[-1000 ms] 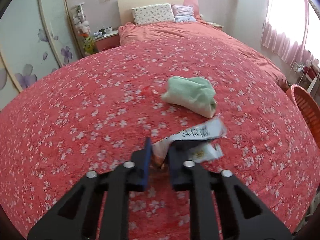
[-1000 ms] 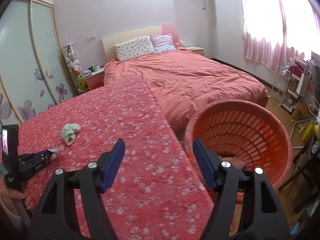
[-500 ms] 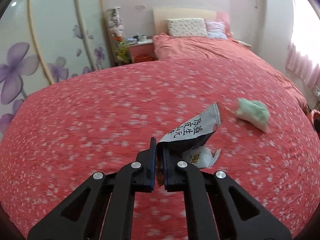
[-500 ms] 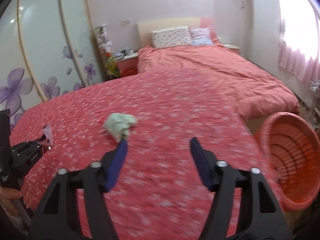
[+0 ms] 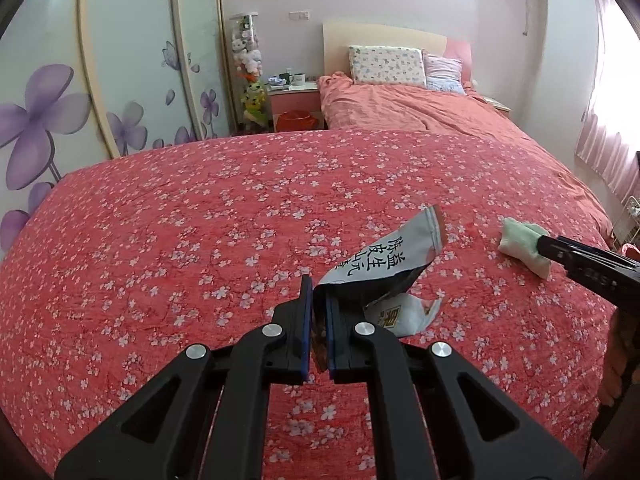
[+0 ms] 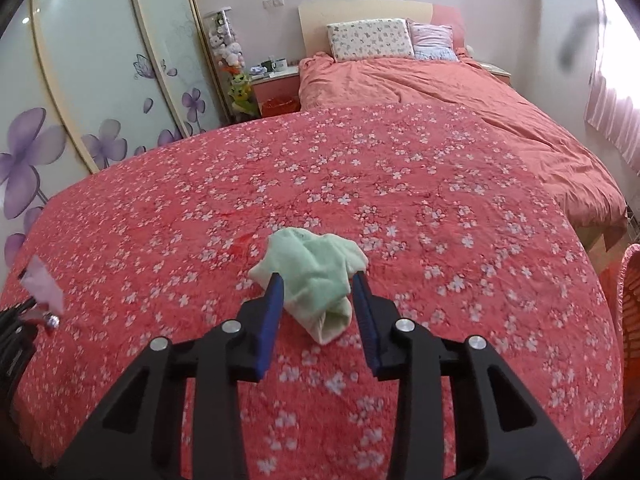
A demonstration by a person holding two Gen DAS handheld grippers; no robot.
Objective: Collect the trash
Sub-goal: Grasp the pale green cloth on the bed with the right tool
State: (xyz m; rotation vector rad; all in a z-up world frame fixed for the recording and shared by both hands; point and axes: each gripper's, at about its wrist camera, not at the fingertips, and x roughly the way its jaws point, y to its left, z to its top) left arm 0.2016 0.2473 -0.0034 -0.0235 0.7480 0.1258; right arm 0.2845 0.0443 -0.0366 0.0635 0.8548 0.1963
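Observation:
My left gripper is shut on a crumpled grey-and-white snack wrapper with black print, held just above the red floral blanket. A pale green cloth wad lies on the blanket; it also shows in the left wrist view. My right gripper is open, its blue pads on either side of the cloth wad. The left gripper with the wrapper shows at the far left of the right wrist view.
An orange laundry basket stands off the blanket's right edge. A second bed with pillows lies beyond, a nightstand and wardrobe doors to the left.
My left gripper closed on the wrapper and lifted it, swinging left. My right gripper swung from the basket to the green cloth and now straddles it.

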